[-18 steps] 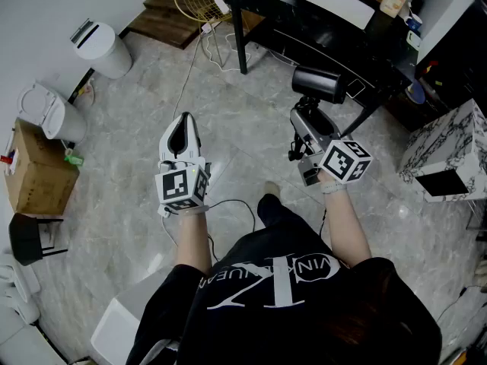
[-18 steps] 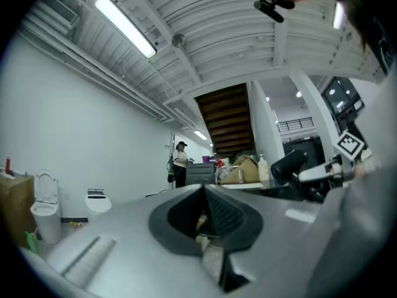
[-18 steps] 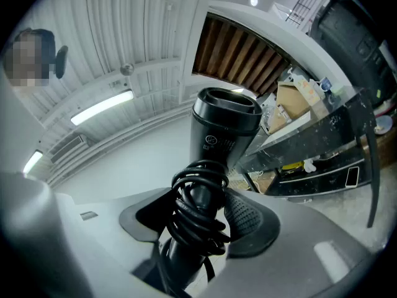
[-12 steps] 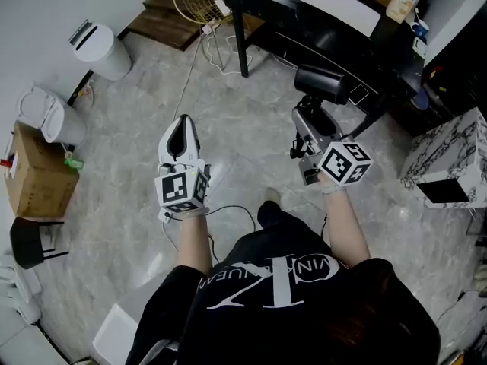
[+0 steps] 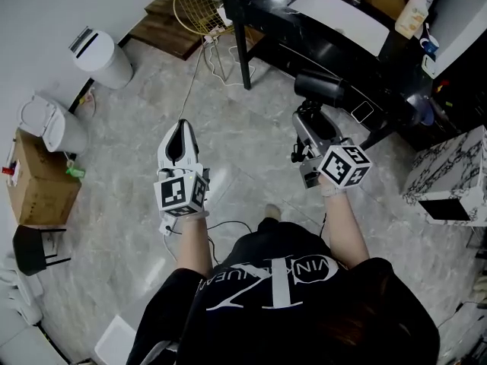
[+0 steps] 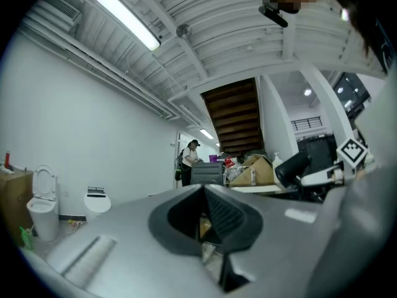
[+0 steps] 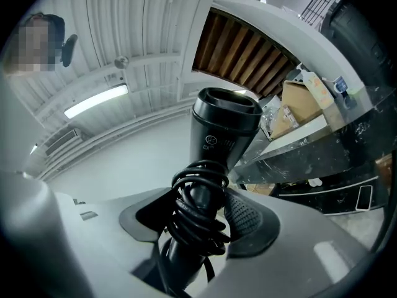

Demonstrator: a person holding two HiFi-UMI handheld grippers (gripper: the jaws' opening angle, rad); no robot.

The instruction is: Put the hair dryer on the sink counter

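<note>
A black hair dryer (image 5: pixel 320 86) stands upright with its cord wound round the handle, and my right gripper (image 5: pixel 310 125) is shut on that handle. In the right gripper view the dryer (image 7: pixel 224 126) rises between the pads, barrel on top. It hangs over the floor, just in front of the black sink counter (image 5: pixel 289 23) with its white basin (image 5: pixel 335 10). My left gripper (image 5: pixel 179 138) is held out over the floor at the left; its jaws are together with nothing in them. From the left gripper view, its pads (image 6: pixel 218 213) meet.
A white bin (image 5: pixel 103 52), a white toilet (image 5: pixel 52 119) and a cardboard box (image 5: pixel 39 179) stand along the left wall. A gold wire basket (image 5: pixel 202 2) and a loose cable (image 5: pixel 221 67) lie by the counter's leg. A marble-patterned box (image 5: pixel 449 166) is at the right.
The counter and basin have come further into view and nearer. Both grippers keep the same posture, the right one still holding the dryer.
</note>
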